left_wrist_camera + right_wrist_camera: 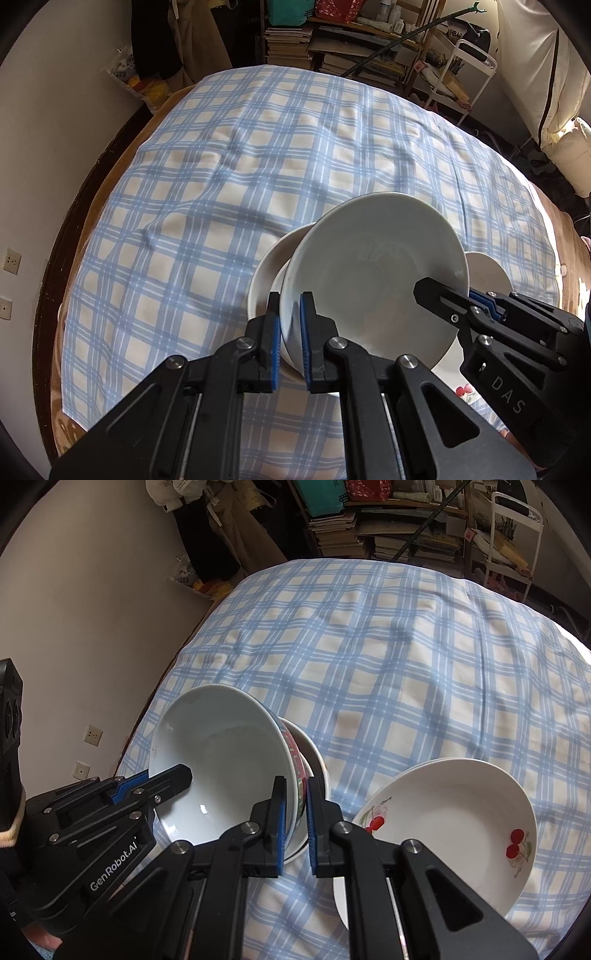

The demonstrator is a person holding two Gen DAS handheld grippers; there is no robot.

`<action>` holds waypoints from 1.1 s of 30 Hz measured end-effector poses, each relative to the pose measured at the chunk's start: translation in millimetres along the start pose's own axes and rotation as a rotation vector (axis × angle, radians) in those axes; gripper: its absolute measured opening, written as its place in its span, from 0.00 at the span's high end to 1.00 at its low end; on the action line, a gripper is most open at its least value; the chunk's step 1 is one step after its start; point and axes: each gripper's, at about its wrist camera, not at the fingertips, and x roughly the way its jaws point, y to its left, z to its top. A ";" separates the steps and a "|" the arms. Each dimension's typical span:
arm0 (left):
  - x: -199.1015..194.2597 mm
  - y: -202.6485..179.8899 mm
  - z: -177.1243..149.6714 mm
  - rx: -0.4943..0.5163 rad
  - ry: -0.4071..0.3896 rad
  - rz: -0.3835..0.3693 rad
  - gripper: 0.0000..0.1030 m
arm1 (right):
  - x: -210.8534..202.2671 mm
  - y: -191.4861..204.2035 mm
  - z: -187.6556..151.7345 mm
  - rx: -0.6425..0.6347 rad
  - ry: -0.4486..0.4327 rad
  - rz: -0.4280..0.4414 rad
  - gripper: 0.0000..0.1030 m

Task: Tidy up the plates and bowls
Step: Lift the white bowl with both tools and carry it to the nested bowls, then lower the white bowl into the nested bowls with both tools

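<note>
While both tools, left tool and right tool, clamp opposite rims of the big bowl, it is carried; next, lower it level into the smaller bowl at lower centre.

The right gripper pinched the near rim of a tilted bowl, white inside and red-patterned outside, while the left gripper clamped the bowl's left rim. Just right of the bowl, cherry-printed plates lay stacked on the blue checked cloth; another white dish sat directly behind the bowl.
</note>
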 end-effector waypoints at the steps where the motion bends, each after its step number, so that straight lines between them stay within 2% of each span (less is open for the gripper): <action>1: 1.6 1.9 -1.8 -0.006 0.002 -0.005 0.92 | 1.9 0.8 -1.9 -0.004 0.000 0.002 0.89; 8: 10.9 4.9 -13.4 -0.009 0.002 -0.016 0.92 | 7.4 5.3 -10.8 -0.043 -0.019 -0.014 0.89; 12: 15.1 7.9 -17.3 -0.036 -0.042 -0.025 0.91 | 8.7 8.5 -9.5 -0.074 -0.032 -0.042 0.89; 18: 26.3 6.3 -18.2 -0.030 -0.032 0.023 0.91 | 22.1 11.3 -18.0 -0.079 -0.036 -0.083 0.89; 22: 33.7 16.2 -20.8 -0.064 -0.008 -0.014 0.91 | 34.8 9.4 -23.1 -0.070 -0.007 -0.067 0.89; 28: 36.5 16.9 -21.5 -0.063 -0.010 -0.011 0.91 | 38.5 16.5 -25.2 -0.114 -0.019 -0.094 0.89; 33: 42.0 17.0 -22.7 -0.057 -0.001 -0.019 0.91 | 39.2 15.7 -24.9 -0.122 -0.034 -0.081 0.88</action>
